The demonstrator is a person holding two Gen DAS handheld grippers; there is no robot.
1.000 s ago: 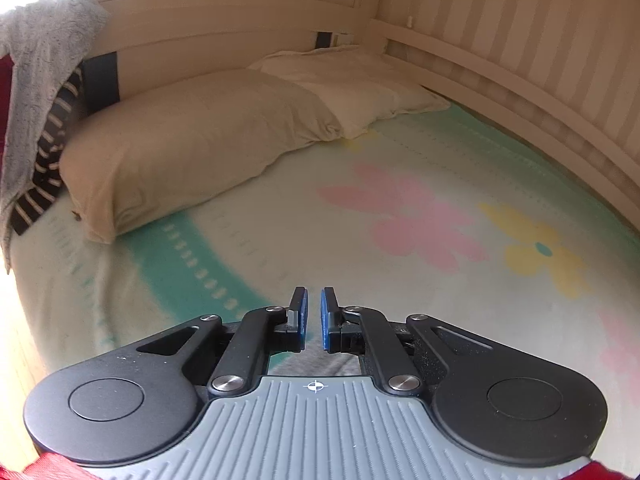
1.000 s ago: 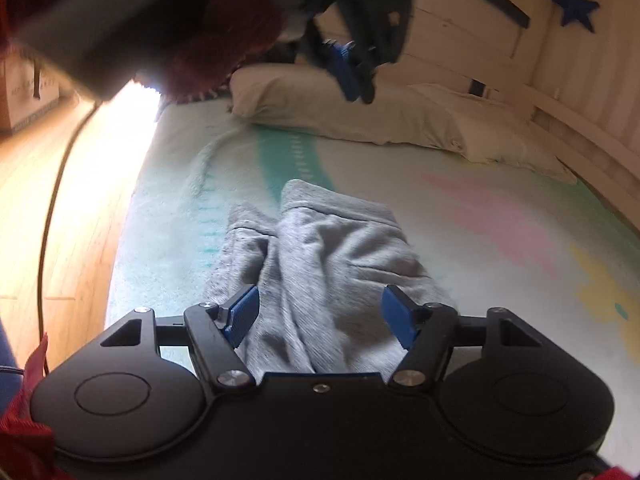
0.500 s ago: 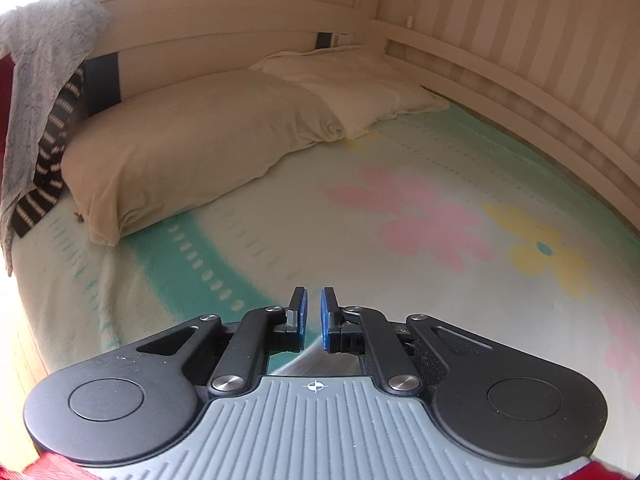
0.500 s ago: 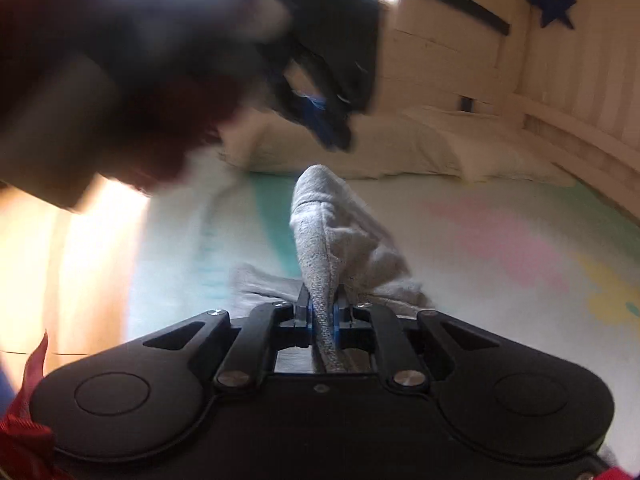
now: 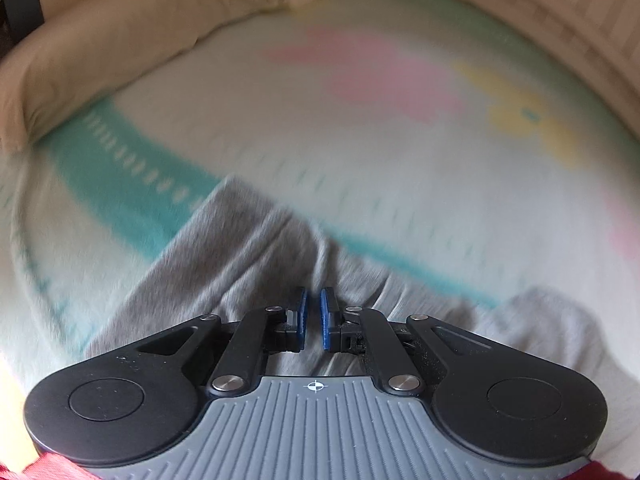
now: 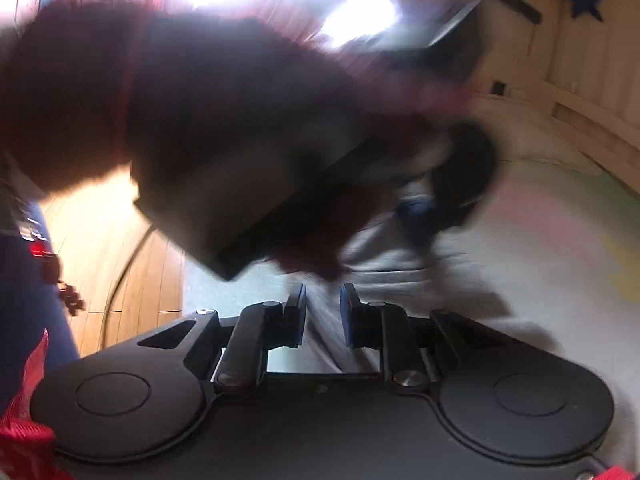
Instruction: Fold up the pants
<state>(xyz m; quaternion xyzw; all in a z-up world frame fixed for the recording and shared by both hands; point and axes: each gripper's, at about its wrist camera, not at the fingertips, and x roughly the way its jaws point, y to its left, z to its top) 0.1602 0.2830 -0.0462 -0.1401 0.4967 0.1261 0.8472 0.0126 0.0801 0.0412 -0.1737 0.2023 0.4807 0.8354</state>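
Grey pants [image 5: 240,264] lengthwise toward the pillows [image 5: 120,36], left gripper [image 5: 311,300] closed, empty (right gripper [image 6: 322,300] part-open astride a fold).

The rumpled grey fleece pants [image 5: 248,264] lie on the flower-patterned bed blanket [image 5: 400,168], directly beneath and ahead of the left claw [image 5: 313,312]. Behind them, at the bed's head, a long cream pillow [image 5: 120,40] lies across the blanket — a slatted wooden bed rail [image 5: 592,16] runs along the right side.
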